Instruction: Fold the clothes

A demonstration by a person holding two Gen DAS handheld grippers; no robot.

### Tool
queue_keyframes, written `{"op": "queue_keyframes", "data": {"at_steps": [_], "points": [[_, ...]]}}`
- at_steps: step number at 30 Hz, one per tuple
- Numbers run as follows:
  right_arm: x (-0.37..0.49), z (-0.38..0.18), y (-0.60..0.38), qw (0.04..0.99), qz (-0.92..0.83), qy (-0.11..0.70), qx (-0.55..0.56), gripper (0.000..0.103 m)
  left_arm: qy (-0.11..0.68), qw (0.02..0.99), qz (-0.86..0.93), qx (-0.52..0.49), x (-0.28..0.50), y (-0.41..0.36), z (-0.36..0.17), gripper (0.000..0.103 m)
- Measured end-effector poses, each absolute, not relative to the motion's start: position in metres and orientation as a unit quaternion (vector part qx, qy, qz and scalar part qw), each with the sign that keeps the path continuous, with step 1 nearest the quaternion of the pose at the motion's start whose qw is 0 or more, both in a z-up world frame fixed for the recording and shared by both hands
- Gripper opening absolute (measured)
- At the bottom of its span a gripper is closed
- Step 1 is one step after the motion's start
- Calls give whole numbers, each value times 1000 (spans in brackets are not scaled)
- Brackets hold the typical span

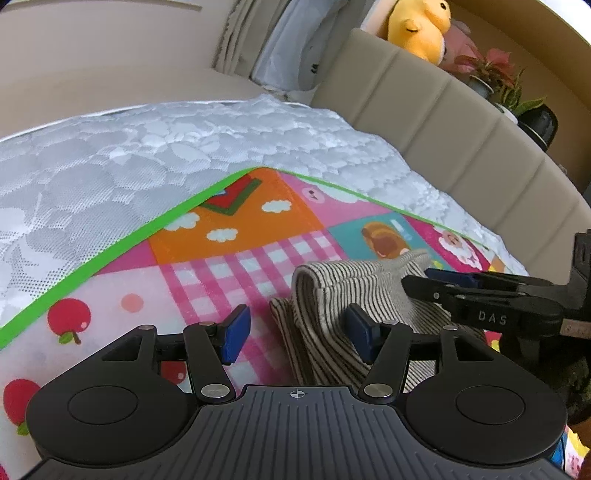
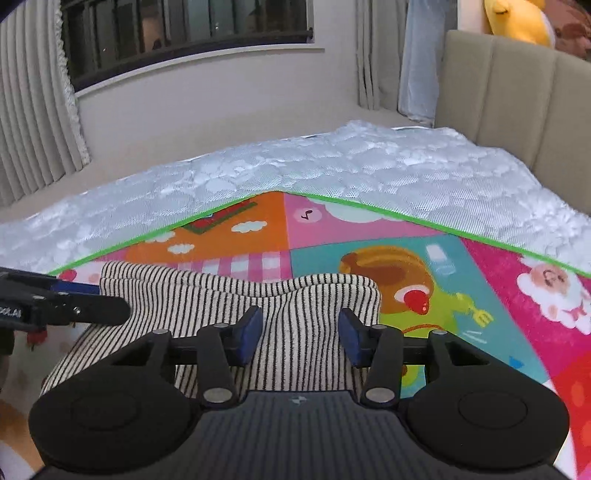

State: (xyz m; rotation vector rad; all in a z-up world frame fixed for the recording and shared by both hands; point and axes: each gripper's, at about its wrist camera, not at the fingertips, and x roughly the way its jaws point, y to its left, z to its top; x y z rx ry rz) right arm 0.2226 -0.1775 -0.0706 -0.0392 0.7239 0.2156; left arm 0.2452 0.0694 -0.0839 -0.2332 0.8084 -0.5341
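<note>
A black-and-white striped garment (image 1: 332,291) lies folded on a colourful play mat (image 1: 221,266). My left gripper (image 1: 300,334) hovers at its left end, jaws open; the right blue pad (image 1: 360,332) sits against a raised fold, while the left pad (image 1: 236,334) is over bare mat. In the right wrist view the striped garment (image 2: 221,295) spreads under my right gripper (image 2: 301,336). Its blue pads stand apart, with a bulge of cloth between them and not squeezed. The right gripper's fingers (image 1: 443,290) reach in over the garment's far corner.
The play mat (image 2: 406,229) has a green border and lies on a white lace bedspread (image 2: 332,166). A beige padded headboard (image 1: 443,122) runs along the right, with a yellow plush toy (image 1: 417,26) and potted plants (image 1: 495,77) on top. Curtains (image 2: 29,110) and a window (image 2: 184,29) stand beyond.
</note>
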Motion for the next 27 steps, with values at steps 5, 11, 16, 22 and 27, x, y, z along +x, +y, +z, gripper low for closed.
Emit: {"op": "queue_keyframes", "data": {"at_steps": [5,11,16,22,27], "points": [[194,-52,-181,924,124,362,-17,55,382,883,-255,-99,245,70,-86,69],[149,-45,-179,911,159,379,-24,56,357,902,-238,-45,242,63,-87,77],[141,-61,-173,910,146,386,-27,56,324,921,-213,-32,230,65,-66,72],[137,-59,-174,911,156,379,-33,56,266,924,-271,-48,208,58,-7,67],[122,-47,-173,916,175,359,-37,56,301,896,-320,61,218,5,-22,62]]}}
